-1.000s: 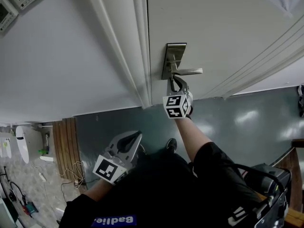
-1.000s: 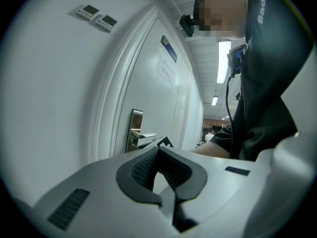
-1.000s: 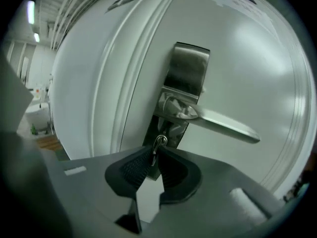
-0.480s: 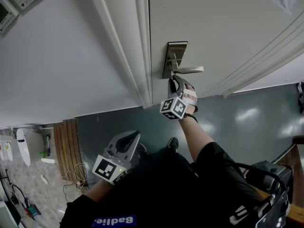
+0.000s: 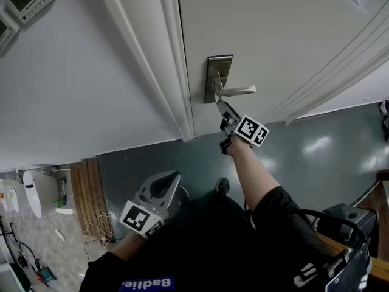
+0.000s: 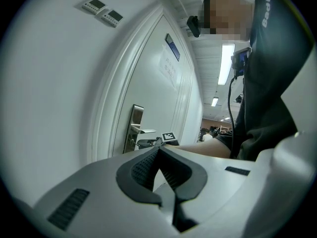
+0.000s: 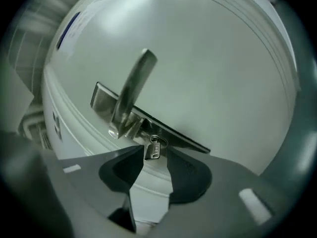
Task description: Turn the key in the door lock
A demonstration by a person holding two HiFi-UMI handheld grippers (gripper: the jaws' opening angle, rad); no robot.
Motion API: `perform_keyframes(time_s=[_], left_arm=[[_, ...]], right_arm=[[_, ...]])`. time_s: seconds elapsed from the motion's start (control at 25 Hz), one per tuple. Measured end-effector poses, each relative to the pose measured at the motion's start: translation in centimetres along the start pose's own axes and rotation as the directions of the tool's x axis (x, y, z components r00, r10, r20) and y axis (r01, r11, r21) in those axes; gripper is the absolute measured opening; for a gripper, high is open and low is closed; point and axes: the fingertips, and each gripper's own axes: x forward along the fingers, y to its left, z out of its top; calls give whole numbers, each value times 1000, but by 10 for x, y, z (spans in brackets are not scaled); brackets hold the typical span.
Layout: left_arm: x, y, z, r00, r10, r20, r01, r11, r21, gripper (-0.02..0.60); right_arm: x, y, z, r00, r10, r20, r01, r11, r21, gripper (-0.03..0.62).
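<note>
A: Start big. What's there?

B: White door (image 5: 273,35). Metal lock plate (image 5: 219,72) on it close to the frame side. Lever handle (image 5: 238,91) comes off the plate and runs away from the frame.

A: Arms?

B: Right gripper (image 5: 222,107) is up at the plate, just under the lever's root, pointing into it. Left gripper (image 5: 170,178) hangs well away from the plate, down by the person's body. The right is by far the nearer, so I judge the turn is its job.

A: Jaw states?

B: Left: clenched, the two pads meet with nothing between them. Right: released, with a clear gap between the pads.

A: And the key?

B: Key (image 7: 152,150) sits in the plate, beside the lever's root. In the right gripper view its head lies right in the gap, level with the jaw tips. A sliver of daylight shows on each side, so I read it as bracketed, not yet pinched.

A: Axis?

B: It stands out of the plate towards the jaws, its long axis roughly in line with the slot between them. I can't make out how its flat lies to the pads.

A: So the next move depends on what?

B: Closing squarely on the head, then rolling about that same axis, with the lever close alongside
</note>
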Motion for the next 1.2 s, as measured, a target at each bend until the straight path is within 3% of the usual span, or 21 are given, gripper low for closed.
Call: perform_keyframes(time_s=[0.08,0.2,0.28,0.4,0.56,0.64,0.72,0.8,1.0,1.08,1.2], left_arm=[[0,-3,-1,1000,1,-5,-1,1000,-4,-6],[-4,-4,-1,1000,9,-10,-9,1000,-11,-6],[-5,-4,-3,1000,15,-15,-15,1000,-20,-6],[-3,-3,-6,1000,19,-13,-20,999,-34,-6],[1,-5,-8,1000,10,-16,-10,1000,-24,-6],[0,-6,-9,1000,12,-17,-12,999,-32,-6],[-2,-5,-9,1000,12,-14,-13,999,-30,-6],[-3,-5,-10,1000,11,-14,-11,1000,-25,-6],[-5,-6,-11,1000,13,-15,-14,999,-46,-6],[-5,-7,-11,1000,13,-14,-14,999,-46,-6],[-6,-8,-13,1000,16,-21,-17,999,-44,-6]], right_arm=[[5,0,-3,998,56,7,-56,988,144,140],[9,5,-3,995,100,25,-103,973,207,86],[9,8,-2,996,86,17,-88,984,152,84],[11,8,-3,999,10,-32,-11,1000,-26,80],[13,8,-3,995,-82,-49,71,978,-198,83],[12,8,-4,993,-110,-47,96,967,-238,86],[12,8,-4,996,-79,-41,70,983,-170,86],[12,5,-5,1000,-8,-30,7,999,-38,86],[16,3,-6,989,147,-1,-143,967,209,74],[17,5,-5,985,171,-9,-166,967,195,67],[17,6,-5,991,127,-36,-123,989,86,66]])
